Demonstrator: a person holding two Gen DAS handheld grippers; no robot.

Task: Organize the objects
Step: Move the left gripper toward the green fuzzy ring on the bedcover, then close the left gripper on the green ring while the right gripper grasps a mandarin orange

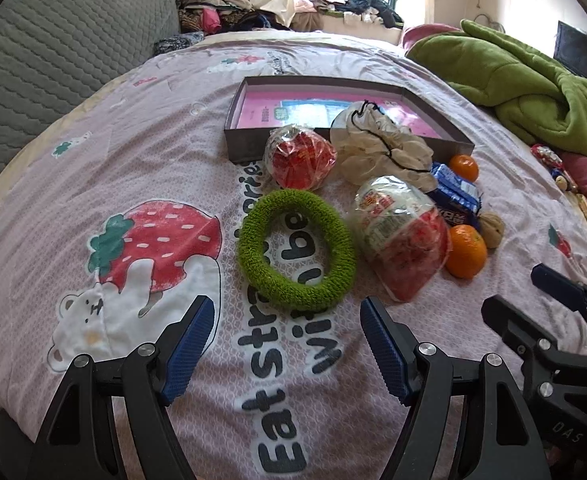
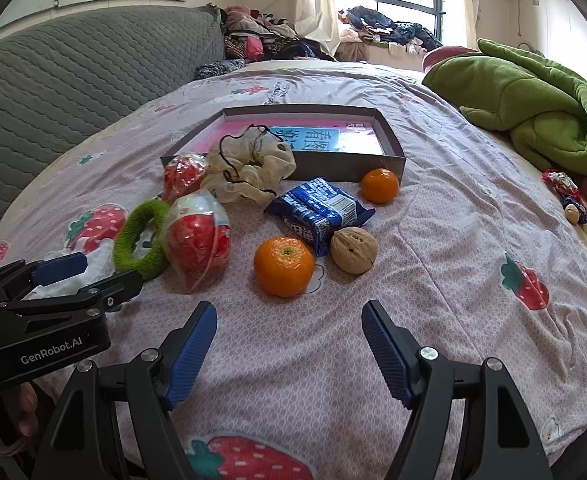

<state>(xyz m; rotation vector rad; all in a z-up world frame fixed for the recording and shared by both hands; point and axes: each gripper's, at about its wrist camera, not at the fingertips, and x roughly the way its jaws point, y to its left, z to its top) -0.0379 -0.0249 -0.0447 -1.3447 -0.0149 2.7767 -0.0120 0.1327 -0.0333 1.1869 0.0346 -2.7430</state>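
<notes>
Both grippers hover low over the near edge of a bed with a pink strawberry-print sheet (image 2: pixel 453 240). Left gripper (image 1: pixel 287 344): fingers spread wide, nothing between the blue pads. Right gripper (image 2: pixel 289 350): same state — wide open, empty. Items lie in a loose cluster approx. mid-bed. Green fuzzy ring (image 1: pixel 296 249) lies flat just beyond the left gripper, w/ a clear bag of red-and-white snacks (image 1: pixel 403 236) touching its right side. A second red wrapped pack (image 1: pixel 299 158) sits beyond the ring, against the near wall of a shallow grey box (image 1: pixel 249 146). A cream drawstring pouch (image 1: pixel 385 148) drapes over that same wall, partly inside the box. Right of the snack bag: a near tangerine (image 2: pixel 284 266), a walnut (image 2: pixel 353 250) just beside it, and a blue biscuit pack (image 2: pixel 319 210) behind both, touching the walnut. A far tangerine (image 2: pixel 379 186) rests beside the box's near right corner. The box floor shows pink and blue print. A green blanket (image 2: pixel 533 108) is bunched at far right — well apart from the cluster.
</notes>
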